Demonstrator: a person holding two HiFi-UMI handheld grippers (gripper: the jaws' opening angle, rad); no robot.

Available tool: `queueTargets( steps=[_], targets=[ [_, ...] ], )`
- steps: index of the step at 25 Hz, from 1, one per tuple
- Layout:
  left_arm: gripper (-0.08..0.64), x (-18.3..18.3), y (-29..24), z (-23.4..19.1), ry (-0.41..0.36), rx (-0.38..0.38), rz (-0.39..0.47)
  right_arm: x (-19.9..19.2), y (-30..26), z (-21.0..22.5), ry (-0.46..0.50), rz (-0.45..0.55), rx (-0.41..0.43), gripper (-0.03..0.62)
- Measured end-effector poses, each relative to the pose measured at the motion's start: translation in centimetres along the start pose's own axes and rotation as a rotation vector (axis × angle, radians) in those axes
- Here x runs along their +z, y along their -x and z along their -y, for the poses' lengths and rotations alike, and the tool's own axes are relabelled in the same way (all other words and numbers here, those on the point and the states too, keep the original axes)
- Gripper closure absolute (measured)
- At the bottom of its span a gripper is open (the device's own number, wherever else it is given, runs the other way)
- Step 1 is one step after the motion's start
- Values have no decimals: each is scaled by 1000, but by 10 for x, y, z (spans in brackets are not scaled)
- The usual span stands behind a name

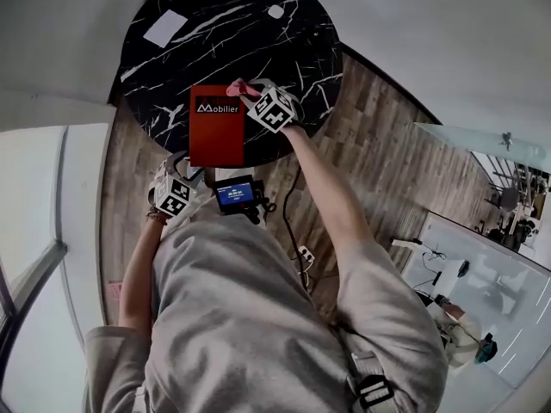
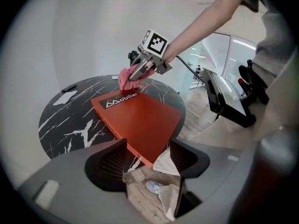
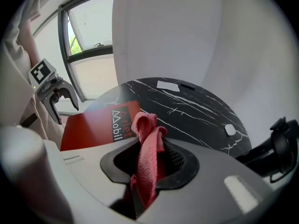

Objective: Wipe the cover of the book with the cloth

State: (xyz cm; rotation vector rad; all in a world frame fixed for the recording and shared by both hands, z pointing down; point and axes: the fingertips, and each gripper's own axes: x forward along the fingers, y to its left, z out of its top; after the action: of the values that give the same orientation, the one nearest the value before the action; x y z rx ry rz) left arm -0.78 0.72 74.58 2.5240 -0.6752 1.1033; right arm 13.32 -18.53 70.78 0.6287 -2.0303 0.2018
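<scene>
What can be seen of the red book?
The book is closed and red-covered, with white lettering at its far end. It lies flat on the black marbled table, its near corner past the edge. The pink cloth, held by the right gripper, is at its far corner; the open left gripper hangs by the near corner.

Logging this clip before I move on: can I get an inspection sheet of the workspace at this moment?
Surface: round black marble table, white-veined.
Job's things: red book at the near edge; pink cloth at its far corner.
Clutter: white card, small white object at far side.
Grippers: right gripper shut on the cloth; left gripper open, by the book's near corner.
Cables: black cable hanging toward the floor.
Surroundings: wood floor, window.
</scene>
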Motion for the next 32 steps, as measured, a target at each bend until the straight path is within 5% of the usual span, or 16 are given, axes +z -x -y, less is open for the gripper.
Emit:
queueTargets(
  steps=[8,32],
  targets=[
    [290,1,-15,7,-72,3,-52,-6,-14,-8,166,-87,28,482],
    [276,0,-19,5,-83,68,-78,-15,-19,-36,178,-276,128,499]
  ],
)
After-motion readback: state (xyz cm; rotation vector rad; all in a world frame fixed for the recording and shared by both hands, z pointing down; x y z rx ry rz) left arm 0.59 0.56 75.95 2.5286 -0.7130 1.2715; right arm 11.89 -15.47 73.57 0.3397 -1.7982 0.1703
